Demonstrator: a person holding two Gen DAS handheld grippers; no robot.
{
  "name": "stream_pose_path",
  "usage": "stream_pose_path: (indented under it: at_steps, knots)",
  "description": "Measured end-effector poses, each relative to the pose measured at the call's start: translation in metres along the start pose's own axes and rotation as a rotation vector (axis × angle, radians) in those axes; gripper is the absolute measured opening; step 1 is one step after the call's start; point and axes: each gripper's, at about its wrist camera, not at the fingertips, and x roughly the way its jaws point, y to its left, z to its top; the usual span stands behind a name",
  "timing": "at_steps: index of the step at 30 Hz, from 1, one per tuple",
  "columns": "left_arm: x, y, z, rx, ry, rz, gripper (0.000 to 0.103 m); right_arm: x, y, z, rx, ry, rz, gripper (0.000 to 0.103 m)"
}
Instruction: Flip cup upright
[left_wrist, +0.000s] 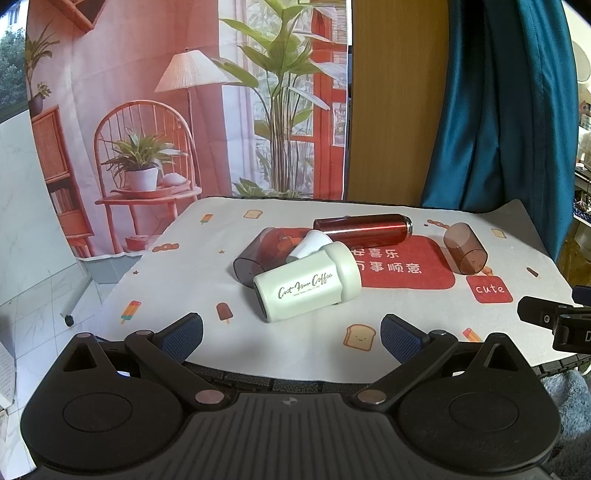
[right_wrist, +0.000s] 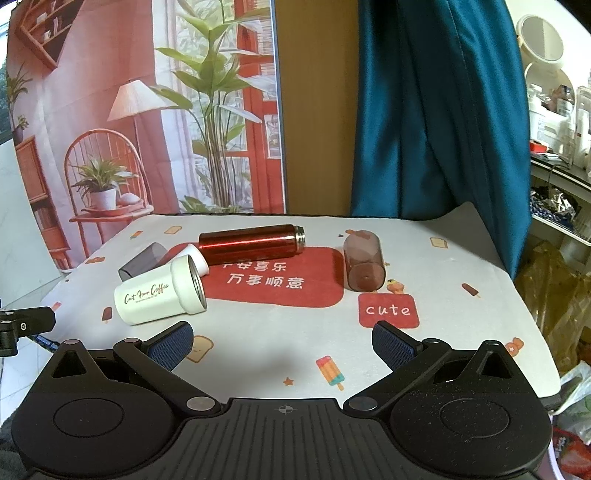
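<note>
A pale green coffee cup (left_wrist: 306, 284) lies on its side on the table mat, also in the right wrist view (right_wrist: 159, 291), its open mouth facing right. A red metal flask (left_wrist: 364, 230) (right_wrist: 251, 243), a small white cup (left_wrist: 308, 245) (right_wrist: 195, 258), a grey translucent cup (left_wrist: 255, 254) (right_wrist: 142, 260) and a brown translucent cup (left_wrist: 465, 253) (right_wrist: 364, 262) also lie on their sides. My left gripper (left_wrist: 291, 332) is open and empty, just short of the green cup. My right gripper (right_wrist: 282, 341) is open and empty, near the front edge.
The printed mat (left_wrist: 207, 273) covers the table. A picture backdrop (left_wrist: 184, 110) and a teal curtain (left_wrist: 498, 110) hang behind it. Cluttered shelves (right_wrist: 557, 147) stand at the right. The floor drops away left of the table.
</note>
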Motion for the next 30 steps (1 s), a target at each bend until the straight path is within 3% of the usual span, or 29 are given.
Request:
stream_pose_path:
  at_steps: [22, 28, 30]
  knots:
    - [0.007, 0.003, 0.006, -0.013, 0.010, 0.008, 0.103, 0.007, -0.003, 0.002, 0.007, 0.026, 0.026, 0.103]
    - [0.035, 0.010, 0.016, -0.078, 0.040, -0.100, 0.103, 0.028, -0.018, 0.011, 0.049, 0.023, 0.099, 0.103]
    - [0.046, 0.011, 0.018, -0.092, 0.038, -0.118, 0.103, 0.041, -0.022, 0.016, 0.038, 0.027, 0.079, 0.103]
